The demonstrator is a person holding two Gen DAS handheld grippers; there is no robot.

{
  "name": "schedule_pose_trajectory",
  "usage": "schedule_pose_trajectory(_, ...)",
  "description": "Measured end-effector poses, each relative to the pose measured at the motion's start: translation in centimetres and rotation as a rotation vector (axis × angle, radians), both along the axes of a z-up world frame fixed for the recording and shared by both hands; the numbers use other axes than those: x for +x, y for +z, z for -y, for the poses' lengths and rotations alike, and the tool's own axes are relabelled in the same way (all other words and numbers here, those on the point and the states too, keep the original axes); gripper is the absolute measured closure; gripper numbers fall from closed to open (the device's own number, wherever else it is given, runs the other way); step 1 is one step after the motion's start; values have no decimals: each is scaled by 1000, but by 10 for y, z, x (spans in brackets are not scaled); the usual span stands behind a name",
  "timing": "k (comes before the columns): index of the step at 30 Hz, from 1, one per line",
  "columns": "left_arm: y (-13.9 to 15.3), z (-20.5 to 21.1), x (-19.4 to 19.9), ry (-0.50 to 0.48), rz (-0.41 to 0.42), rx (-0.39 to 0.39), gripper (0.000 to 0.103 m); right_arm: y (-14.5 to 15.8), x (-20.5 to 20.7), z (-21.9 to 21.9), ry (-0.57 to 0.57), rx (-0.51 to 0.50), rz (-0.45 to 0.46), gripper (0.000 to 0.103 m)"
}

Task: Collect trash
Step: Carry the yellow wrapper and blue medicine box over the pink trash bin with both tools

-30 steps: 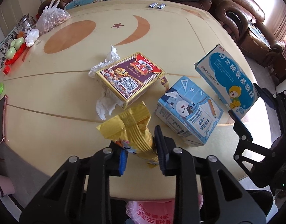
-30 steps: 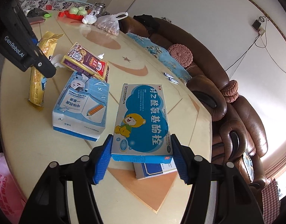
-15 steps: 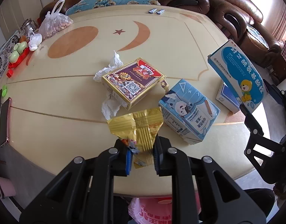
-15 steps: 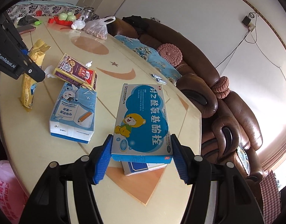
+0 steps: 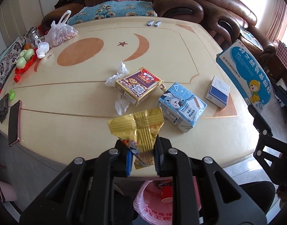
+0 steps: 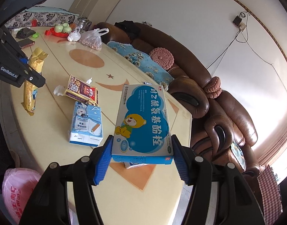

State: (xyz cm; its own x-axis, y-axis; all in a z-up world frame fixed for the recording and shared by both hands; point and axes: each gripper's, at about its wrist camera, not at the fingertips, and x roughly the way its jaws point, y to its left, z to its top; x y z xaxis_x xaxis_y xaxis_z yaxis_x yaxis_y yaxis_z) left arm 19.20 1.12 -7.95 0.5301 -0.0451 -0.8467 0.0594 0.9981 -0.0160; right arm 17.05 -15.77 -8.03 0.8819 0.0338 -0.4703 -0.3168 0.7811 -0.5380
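Observation:
My left gripper (image 5: 142, 158) is shut on a crumpled gold snack wrapper (image 5: 138, 126), held up above the near table edge; the same gold wrapper (image 6: 32, 82) hangs from it in the right wrist view. My right gripper (image 6: 141, 161) is shut on a blue medicine box with a bear picture (image 6: 142, 121), lifted clear of the table; that bear box (image 5: 244, 75) shows at the right of the left wrist view. On the table lie a light-blue carton (image 5: 181, 107), a maroon-and-gold box (image 5: 138, 86), a small white-and-blue box (image 5: 218, 91) and white crumpled tissues (image 5: 117, 75).
A pink trash bag (image 5: 156, 200) sits on the floor below the near table edge. A phone (image 5: 13, 123), a bag of nuts (image 5: 62, 31), green cups on a red tray (image 5: 24, 60) and two small sachets (image 5: 153, 23) lie on the table. Brown leather sofas ring the far side.
Both grippers rose. The left shut tighter on the gold wrapper and lifted it off the table. The right raised the bear box, uncovering the small white-and-blue box beneath it.

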Motion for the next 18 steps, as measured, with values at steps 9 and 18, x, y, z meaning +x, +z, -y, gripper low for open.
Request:
schedule_pose_trajectory(9,18,-9,-41,-31,35,3,84,26,-54,-10,-20,13,20,44)
schedule_pose_trajectory(18,24,-9,-82,-75,53,15,84,35,-106,-20,-30,26,13,44)
